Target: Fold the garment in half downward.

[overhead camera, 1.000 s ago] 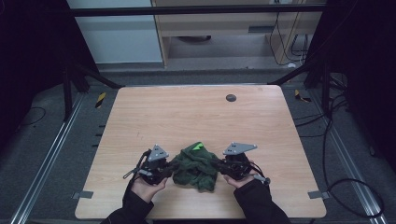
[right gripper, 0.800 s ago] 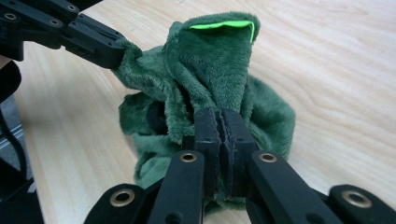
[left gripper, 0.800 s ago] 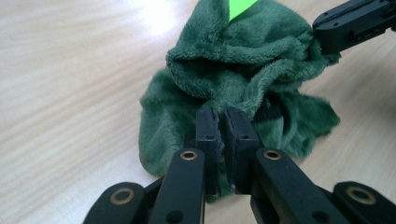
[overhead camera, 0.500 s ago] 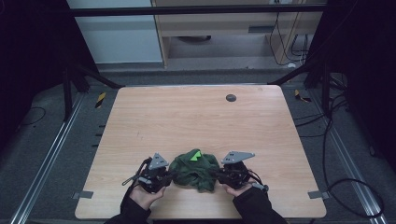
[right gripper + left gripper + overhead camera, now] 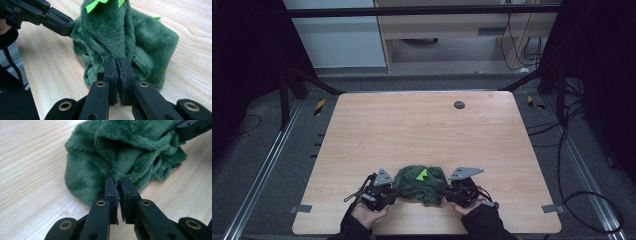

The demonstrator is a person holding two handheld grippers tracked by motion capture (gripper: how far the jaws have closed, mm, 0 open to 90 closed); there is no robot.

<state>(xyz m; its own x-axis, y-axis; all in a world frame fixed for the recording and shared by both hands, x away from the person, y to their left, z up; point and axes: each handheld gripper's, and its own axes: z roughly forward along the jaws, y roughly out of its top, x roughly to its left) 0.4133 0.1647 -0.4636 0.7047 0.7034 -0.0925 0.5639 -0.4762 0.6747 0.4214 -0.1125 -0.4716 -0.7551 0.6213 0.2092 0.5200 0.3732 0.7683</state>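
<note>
Left gripper (image 5: 117, 182): jaws clenched on a fold of the green plush cloth (image 5: 120, 152), with only a thin slit between the pads where the pile is pinched. Right gripper (image 5: 118, 62): jaws likewise clamped on a pinch of the same cloth at its opposite side; in that view the left gripper reaches in from the upper left with its tips buried in the fabric. In the high view the left gripper (image 5: 388, 190) and right gripper (image 5: 452, 189) sit at either end of the cloth (image 5: 419, 184), each in a hand (image 5: 369, 212) coming in from the bottom edge. The cloth lies bunched in a heap near the front edge of the desk (image 5: 412, 130), roughly centred between the desk's sides. Its long axis runs across the desk from one gripper to the other, parallel to the front edge. Bright green patches (image 5: 93, 5) show on top of the heap; what they are is hard to make out, possibly a tag or appliqué, as they are cut off at the frame edge. Deep folds hide the cloth's true outline and underside. The forearms are cut off at the bottom. A small dark round spot (image 5: 459, 104) sits on the far part of the desk, well apart from the cloth.
</note>
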